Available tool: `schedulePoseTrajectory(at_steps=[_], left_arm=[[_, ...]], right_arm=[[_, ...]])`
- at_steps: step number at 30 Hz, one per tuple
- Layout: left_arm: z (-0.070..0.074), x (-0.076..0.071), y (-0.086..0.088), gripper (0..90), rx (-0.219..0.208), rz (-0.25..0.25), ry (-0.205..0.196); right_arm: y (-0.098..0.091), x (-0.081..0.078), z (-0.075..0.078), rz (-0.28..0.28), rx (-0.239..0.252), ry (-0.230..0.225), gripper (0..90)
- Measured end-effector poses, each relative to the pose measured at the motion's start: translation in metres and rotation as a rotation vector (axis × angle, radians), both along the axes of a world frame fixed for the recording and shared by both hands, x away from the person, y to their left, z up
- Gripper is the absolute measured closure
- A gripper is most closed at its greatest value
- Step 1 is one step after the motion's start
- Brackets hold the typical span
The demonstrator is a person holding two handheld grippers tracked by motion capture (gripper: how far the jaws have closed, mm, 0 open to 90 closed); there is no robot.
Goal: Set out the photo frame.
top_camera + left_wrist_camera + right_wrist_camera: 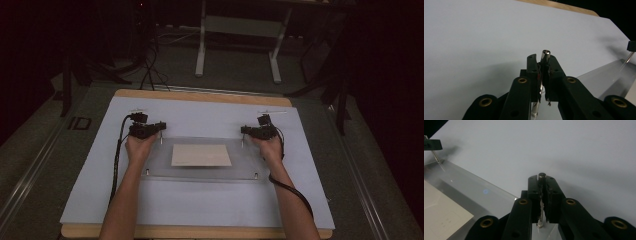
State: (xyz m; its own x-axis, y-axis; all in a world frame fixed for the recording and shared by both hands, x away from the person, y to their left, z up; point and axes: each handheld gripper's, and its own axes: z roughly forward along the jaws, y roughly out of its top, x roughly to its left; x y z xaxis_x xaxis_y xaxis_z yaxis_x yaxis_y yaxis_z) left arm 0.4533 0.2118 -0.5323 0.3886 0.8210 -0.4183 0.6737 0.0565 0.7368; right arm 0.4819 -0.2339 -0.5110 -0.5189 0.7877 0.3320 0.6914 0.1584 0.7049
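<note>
A clear acrylic plate (200,172) lies flat on the table with a cream sheet of paper (201,155) at its middle. Thin metal pins stand at its corners. My left gripper (160,128) is shut on the far-left pin (161,139); in the left gripper view the jaws (542,58) clamp this pin (546,53), whose top pokes out above them. My right gripper (244,130) is shut on the far-right pin (243,141); the right gripper view has its jaws (541,180) pressed on the pin (541,175). The plate's edge (474,187) and paper (441,217) lie to the left there.
A pale blue-grey sheet (200,117) covers the wooden tabletop (200,96). Two short pins (147,172) (256,175) stand at the plate's near corners. Cables trail from both grippers along the forearms. A white desk frame (201,45) stands on the dark floor beyond.
</note>
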Motion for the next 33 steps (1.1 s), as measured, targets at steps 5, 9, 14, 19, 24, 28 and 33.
schedulePoseTrajectory(at_steps=[5,9,14,19,24,28,33], left_arm=[[0.000,0.000,-0.001,84.0,0.001,0.009,0.004],[0.000,0.000,-0.001,83.9,-0.006,0.013,0.005],[-0.001,0.001,-0.001,83.8,-0.020,0.015,0.008],[-0.001,0.001,0.000,83.8,-0.025,0.015,0.013],[-0.002,0.002,0.000,83.7,-0.039,0.016,0.015],[-0.002,0.002,0.001,83.6,-0.038,0.010,0.015],[-0.002,0.003,0.001,83.6,-0.036,0.009,0.020]], right_arm=[[0.001,-0.004,0.007,-0.015,-0.020,0.000,79.6],[-0.002,-0.013,0.023,-0.020,-0.047,-0.037,75.7],[-0.003,-0.028,0.035,-0.032,-0.056,-0.070,77.3],[0.004,-0.041,0.040,0.024,-0.062,-0.081,85.2],[0.014,-0.059,0.049,0.091,-0.072,-0.096,90.0],[0.018,-0.074,0.058,0.148,-0.070,-0.107,90.0],[0.019,-0.093,0.070,0.192,-0.052,-0.118,90.0]])
